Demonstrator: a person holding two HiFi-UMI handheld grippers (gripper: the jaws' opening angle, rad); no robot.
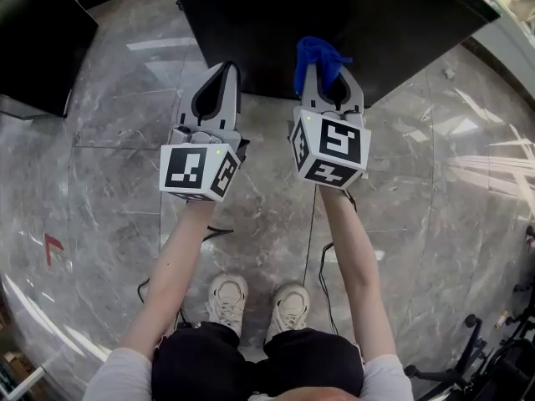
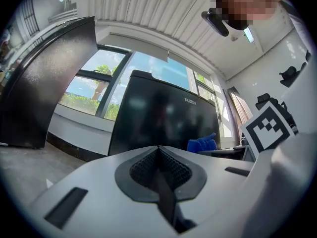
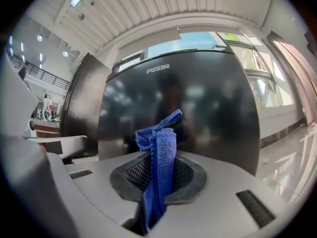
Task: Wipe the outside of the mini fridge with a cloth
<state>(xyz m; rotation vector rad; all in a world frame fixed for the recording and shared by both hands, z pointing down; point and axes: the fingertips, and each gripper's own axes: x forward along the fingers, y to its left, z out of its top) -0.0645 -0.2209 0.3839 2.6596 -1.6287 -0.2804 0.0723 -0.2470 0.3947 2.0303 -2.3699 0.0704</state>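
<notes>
A grey marble floor (image 1: pixel 100 182) is seen throughout. White shoes (image 1: pixel 227 301) are planted at the near edge, with black cables (image 1: pixel 324 291) trailed beside them. A red mark (image 1: pixel 52 247) is seen at the left, and a black cabinet (image 1: pixel 33 40) at the far left.

Two grippers (image 1: pixel 224 67) (image 1: pixel 331 86), one blue cloth (image 1: pixel 318 55), one mini fridge (image 1: pixel 351 15), one other black appliance (image 1: pixel 33 32), two white shoes (image 1: pixel 226 297) (image 1: pixel 288 306)

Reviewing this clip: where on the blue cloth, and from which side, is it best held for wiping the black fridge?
Judging by its pose, grip the blue cloth by its bunched, folded middle, as the right hand-held gripper does now, with the jaws closed on it from both sides. That leaves the loose tuft past the tips, facing the fridge door. More free cloth ahead would probably wipe better.
</notes>
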